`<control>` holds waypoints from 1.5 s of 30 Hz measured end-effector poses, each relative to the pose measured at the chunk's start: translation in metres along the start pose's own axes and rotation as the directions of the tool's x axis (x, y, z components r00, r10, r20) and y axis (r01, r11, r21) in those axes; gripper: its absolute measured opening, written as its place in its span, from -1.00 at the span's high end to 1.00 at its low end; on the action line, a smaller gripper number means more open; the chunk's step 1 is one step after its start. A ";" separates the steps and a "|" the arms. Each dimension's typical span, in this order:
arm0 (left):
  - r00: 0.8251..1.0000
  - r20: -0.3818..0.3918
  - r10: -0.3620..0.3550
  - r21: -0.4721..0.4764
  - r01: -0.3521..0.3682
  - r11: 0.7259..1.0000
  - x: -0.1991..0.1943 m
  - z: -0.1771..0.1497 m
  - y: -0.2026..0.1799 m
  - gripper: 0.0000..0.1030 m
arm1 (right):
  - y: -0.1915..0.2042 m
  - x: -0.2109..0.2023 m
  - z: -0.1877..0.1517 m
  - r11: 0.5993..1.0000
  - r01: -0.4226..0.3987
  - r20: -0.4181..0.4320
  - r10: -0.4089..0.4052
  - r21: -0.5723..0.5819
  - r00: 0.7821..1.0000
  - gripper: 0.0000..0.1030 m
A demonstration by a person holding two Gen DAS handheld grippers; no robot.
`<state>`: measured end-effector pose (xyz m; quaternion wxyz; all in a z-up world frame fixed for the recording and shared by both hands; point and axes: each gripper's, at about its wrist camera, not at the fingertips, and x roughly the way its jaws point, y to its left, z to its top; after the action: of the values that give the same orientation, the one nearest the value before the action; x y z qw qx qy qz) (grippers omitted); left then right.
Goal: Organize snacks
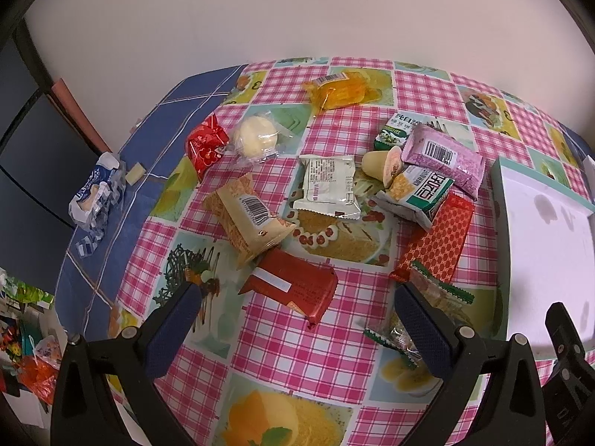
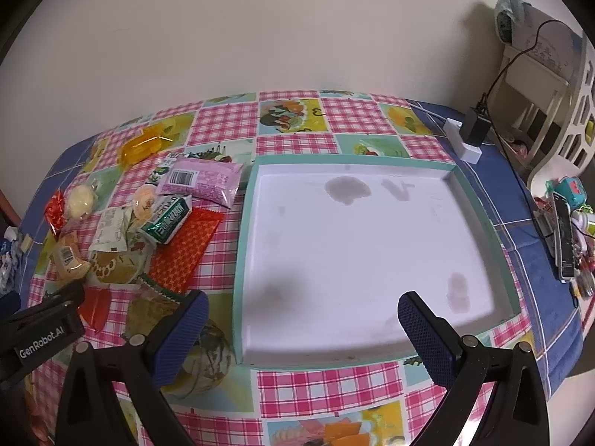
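Several wrapped snacks lie scattered on the checked tablecloth. In the left wrist view my left gripper (image 1: 297,290) is open above a red packet (image 1: 293,286). A beige packet (image 1: 249,219), a white packet (image 1: 329,186), a pink packet (image 1: 444,154), an orange packet (image 1: 338,91) and an orange-red patterned packet (image 1: 435,239) lie beyond. A clear green-edged packet (image 1: 438,290) lies by the right finger. In the right wrist view my right gripper (image 2: 301,308) is open and empty over the near part of a white tray with a teal rim (image 2: 243,256). The tray holds nothing.
The tray's edge shows at right in the left wrist view (image 1: 498,193). A blue-white wrapper (image 1: 95,193) lies on the blue cloth at left. A charger and white power strip (image 2: 470,133), a phone (image 2: 563,238) and small clutter sit right of the tray. A white chair (image 2: 539,85) stands beyond.
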<state>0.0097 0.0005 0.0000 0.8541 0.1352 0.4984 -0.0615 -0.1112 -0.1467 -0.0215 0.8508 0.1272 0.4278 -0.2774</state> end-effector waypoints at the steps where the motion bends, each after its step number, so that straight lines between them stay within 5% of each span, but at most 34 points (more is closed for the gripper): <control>1: 1.000 -0.002 -0.002 -0.002 0.002 1.000 0.000 0.001 0.001 -1.00 | 0.001 0.001 0.000 1.000 -0.002 -0.003 0.002 -0.002 1.000 -1.00; 13: 0.996 -0.090 -0.020 -0.214 0.000 0.977 0.027 0.007 0.054 -1.00 | 0.037 0.019 -0.003 0.986 -0.162 -0.090 0.158 -0.028 0.983 -0.99; 19: 0.986 -0.157 -0.063 -0.303 0.012 0.953 0.049 0.004 0.074 -1.00 | 0.065 0.031 -0.004 0.970 -0.236 -0.147 0.226 -0.057 0.963 -0.83; 32: 0.956 -0.236 -0.174 -0.358 0.081 0.930 0.105 0.010 0.059 -1.00 | 0.107 0.060 -0.009 0.952 -0.285 -0.239 0.253 -0.109 0.937 -0.73; 38: 0.949 -0.296 -0.113 -0.287 0.024 0.958 0.126 0.009 0.043 -1.00 | 0.115 0.070 -0.009 0.949 -0.294 -0.262 0.257 -0.110 0.930 -0.73; 45: 0.934 -0.334 -0.128 -0.293 0.026 0.956 0.133 0.007 0.050 -1.00 | 0.120 0.084 -0.014 0.953 -0.284 -0.308 0.239 -0.107 0.921 -0.73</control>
<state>0.0936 0.0497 -0.1034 0.7594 0.0005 0.6506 0.0019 -0.0110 -0.0732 -0.0993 0.8150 0.1585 0.5472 -0.1063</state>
